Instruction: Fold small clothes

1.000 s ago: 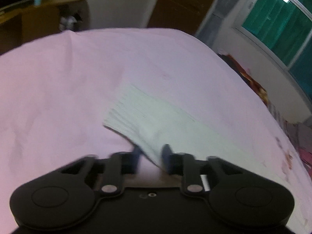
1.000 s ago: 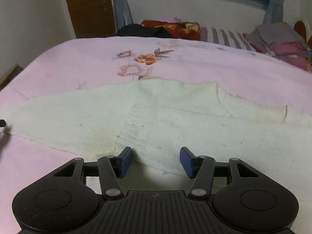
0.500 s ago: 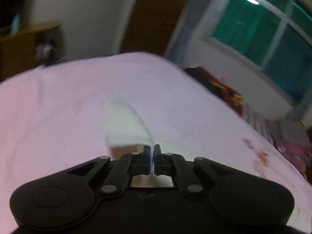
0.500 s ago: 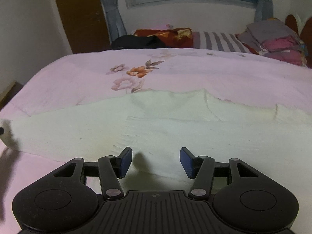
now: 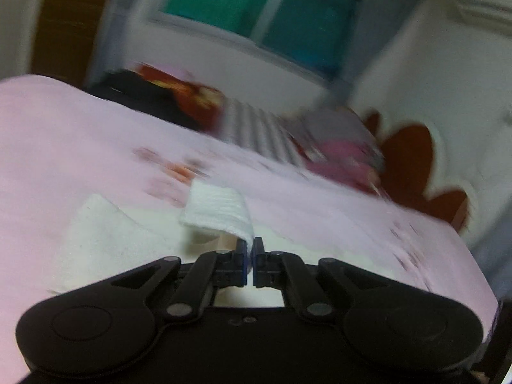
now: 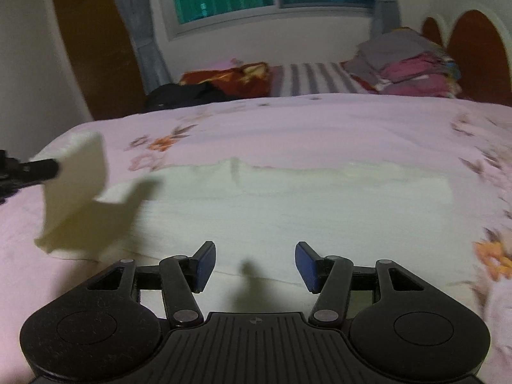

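Sleeve point(image 5: 220, 209): since a second ago, you are lifting it off the pink bed point(image 6: 320, 128), over the cream sweater point(image 6: 288, 211) body. Left tongs point(image 5: 250, 249) are clamped shut on it; right tongs point(image 6: 252, 265) are hanging half open, empty. Folding is just beginning.

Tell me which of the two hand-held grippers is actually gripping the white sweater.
The left hand-held gripper: its jaws are shut on the lifted sleeve of the white sweater. The right hand-held gripper hangs open above it, holding nothing.
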{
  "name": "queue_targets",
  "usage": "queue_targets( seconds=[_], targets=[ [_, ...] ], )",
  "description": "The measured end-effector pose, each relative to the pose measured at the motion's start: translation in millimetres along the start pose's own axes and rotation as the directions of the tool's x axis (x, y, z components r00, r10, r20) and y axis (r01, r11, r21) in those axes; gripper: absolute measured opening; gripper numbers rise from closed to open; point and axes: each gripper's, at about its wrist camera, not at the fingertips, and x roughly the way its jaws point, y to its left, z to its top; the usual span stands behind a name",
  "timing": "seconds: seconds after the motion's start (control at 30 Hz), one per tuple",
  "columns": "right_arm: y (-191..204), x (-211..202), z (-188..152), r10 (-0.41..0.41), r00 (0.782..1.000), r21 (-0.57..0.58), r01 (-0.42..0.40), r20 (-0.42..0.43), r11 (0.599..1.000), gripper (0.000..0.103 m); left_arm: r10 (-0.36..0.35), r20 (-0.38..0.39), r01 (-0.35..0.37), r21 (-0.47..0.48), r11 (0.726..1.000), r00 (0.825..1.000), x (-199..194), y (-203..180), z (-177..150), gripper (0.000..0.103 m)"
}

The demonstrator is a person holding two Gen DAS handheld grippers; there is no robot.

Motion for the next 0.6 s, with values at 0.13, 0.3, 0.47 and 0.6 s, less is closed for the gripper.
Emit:
queue_targets(
  seconds=[0.13,0.3,0.47,0.6],
  targets=[
    [-33.7,-16.3,-6.2,-0.032,0.999,0.052,0.031,0.005,0.998,0.055,-0.045,-0.125,0.056,0.080,0.995,0.991,43.7,-48.8,-30.5,0.003],
    [-55.7,-30.6,-13.3,-0.020,1.000,0.083,0.020,-0.002,0.996,0.055,0.002,-0.194,0.032,0.173,0.984,0.981,59.7,-61.0,-63.8,0.023],
    [-55.3,-27.4,-14.5,0.036,0.999,0.107,-0.034,-0.017,0.994,0.055,0.082,-0.167,-0.049,0.195,0.980,0.983,41.1,-41.9,-63.6,0.026],
    [-45.5,-16.2,-11.5,0.086,0.996,0.117,-0.082,-0.036,0.990,0.055,0.150,-0.153,-0.118,0.200,0.973,0.977,21.0,-22.0,-66.9,0.026]
  ],
)
